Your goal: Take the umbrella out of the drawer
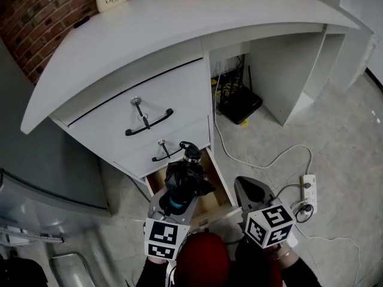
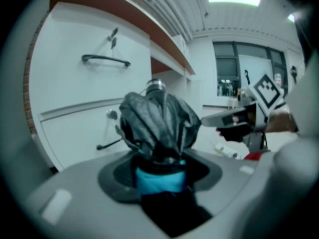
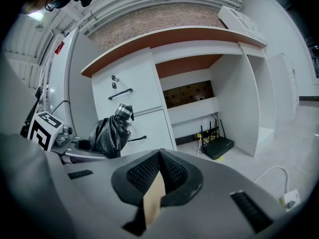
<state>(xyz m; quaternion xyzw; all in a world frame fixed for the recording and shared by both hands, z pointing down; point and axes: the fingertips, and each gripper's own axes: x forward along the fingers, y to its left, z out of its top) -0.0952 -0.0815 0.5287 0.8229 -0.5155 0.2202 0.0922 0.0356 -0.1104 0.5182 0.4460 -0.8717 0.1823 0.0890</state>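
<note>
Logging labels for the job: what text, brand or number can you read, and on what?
White plant pot: dark print, too small to read.
Small red tag on the grey panel: too small to read.
Left marker cube, right marker cube: square patterns, no words.

The right claw (image 3: 160, 156) has its jaws closed tip to tip, gripping nothing. At left, the left claw (image 3: 89, 145) clasps a folded black umbrella (image 3: 110, 132) before the white desk's (image 3: 164, 36) drawers (image 3: 130, 78); a router (image 3: 217, 147) sits on the floor (image 3: 279, 153) beneath

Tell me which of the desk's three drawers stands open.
The bottom drawer: pulled out, wooden inside showing; the top drawer and middle drawer sit shut.
</note>
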